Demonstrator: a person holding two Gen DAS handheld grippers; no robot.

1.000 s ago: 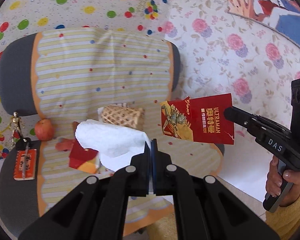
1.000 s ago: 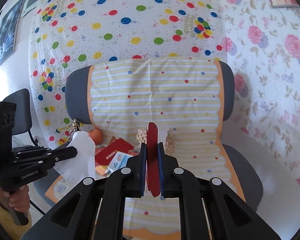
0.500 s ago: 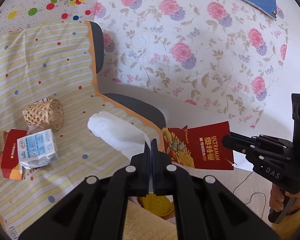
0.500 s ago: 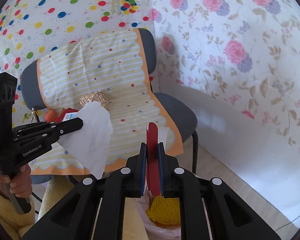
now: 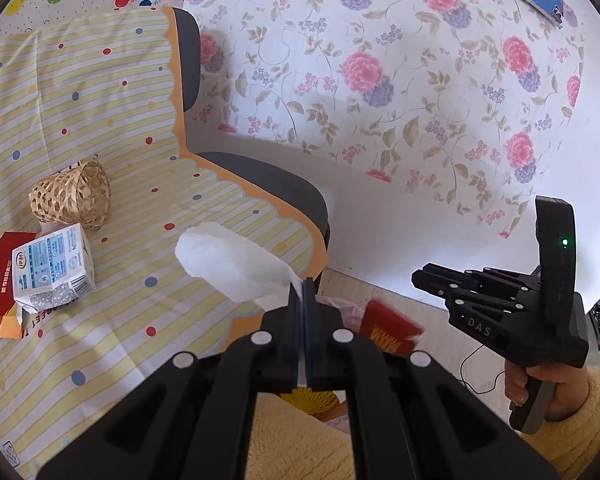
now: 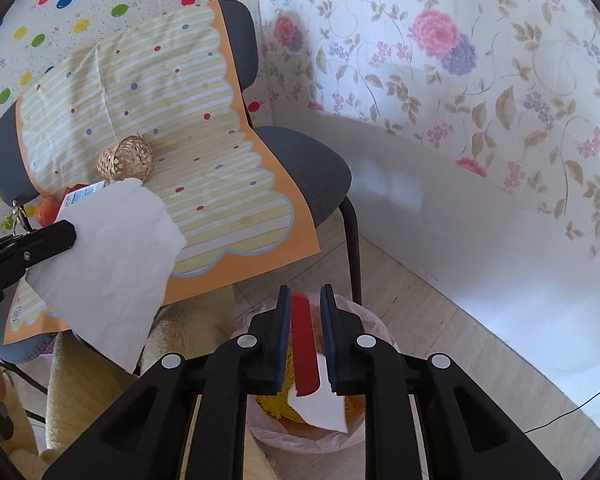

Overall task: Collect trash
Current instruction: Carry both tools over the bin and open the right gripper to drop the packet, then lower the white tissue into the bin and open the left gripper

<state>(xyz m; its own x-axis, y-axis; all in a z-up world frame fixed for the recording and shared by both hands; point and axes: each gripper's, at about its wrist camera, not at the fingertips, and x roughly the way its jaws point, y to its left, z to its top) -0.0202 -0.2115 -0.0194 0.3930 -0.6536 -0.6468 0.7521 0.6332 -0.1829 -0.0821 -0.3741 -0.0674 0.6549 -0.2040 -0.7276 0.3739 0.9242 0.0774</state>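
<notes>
White tissue (image 5: 236, 268) hangs crumpled from the left tongs (image 5: 302, 292), whose jaws are closed flat on 1 corner of it, above the front edge of the chair (image 6: 312, 168). Readable writing is little: "DAS" stands on the side of the right tongs (image 6: 305, 320), and the small white pack (image 5: 52, 268) on the chair carries blue print too fine to read. The red wrapper (image 6: 304, 344) stands on edge between the jaws of the right tongs, which have just been opening; a gap shows on each side of it, so the pads do not press it. It is thin and glossy, red on 1 face and white on the other, blurred at its top. Directly under it is the trash bin (image 6: 364, 436) with a pale pink liner, yellow netting inside. Near the pack lie a woven basket (image 5: 74, 196) and a red box (image 5: 0, 300). Between chair leg and flowered wall the floor is free.
</notes>
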